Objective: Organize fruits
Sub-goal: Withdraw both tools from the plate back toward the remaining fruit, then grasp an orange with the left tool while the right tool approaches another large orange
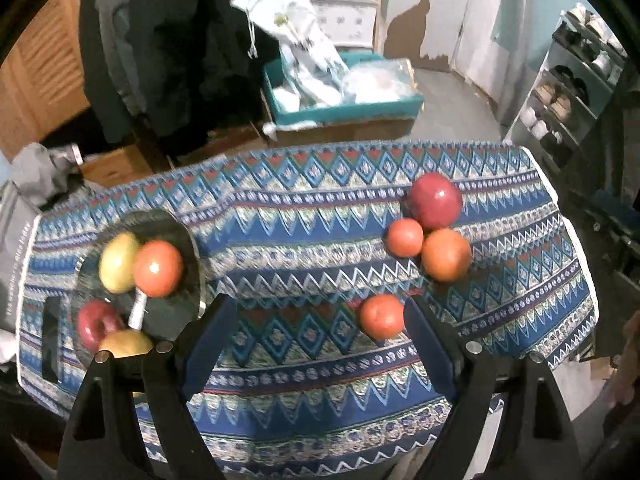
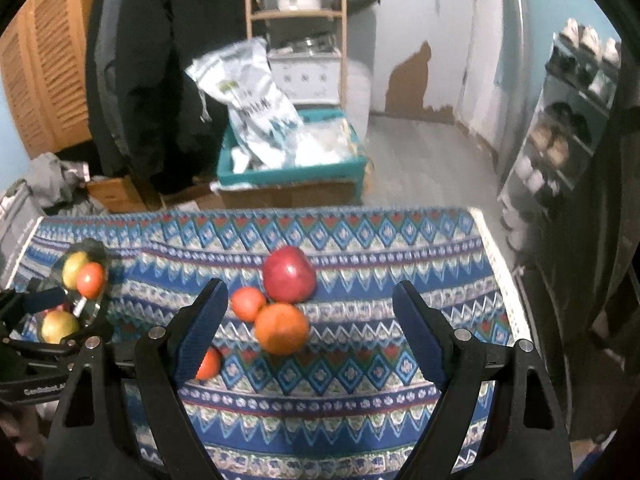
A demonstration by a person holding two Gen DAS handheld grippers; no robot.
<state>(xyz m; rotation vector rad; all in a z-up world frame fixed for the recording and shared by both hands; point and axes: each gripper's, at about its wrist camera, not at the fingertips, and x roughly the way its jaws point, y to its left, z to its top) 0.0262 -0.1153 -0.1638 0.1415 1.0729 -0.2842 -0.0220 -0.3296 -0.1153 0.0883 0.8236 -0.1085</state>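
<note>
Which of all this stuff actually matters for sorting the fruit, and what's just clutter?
Matters: glass plate holding four fruits; big red apple, large orange and two small oranges loose on the patterned cloth.

Clutter: teal box, white bag, shoe rack.

Left gripper (image 1: 316, 312) and right gripper (image 2: 310, 300) both gape, angled downward.

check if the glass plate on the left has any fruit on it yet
Yes, partly filled. The glass plate holds four fruits; four more lie loose on the patterned cloth.
</note>
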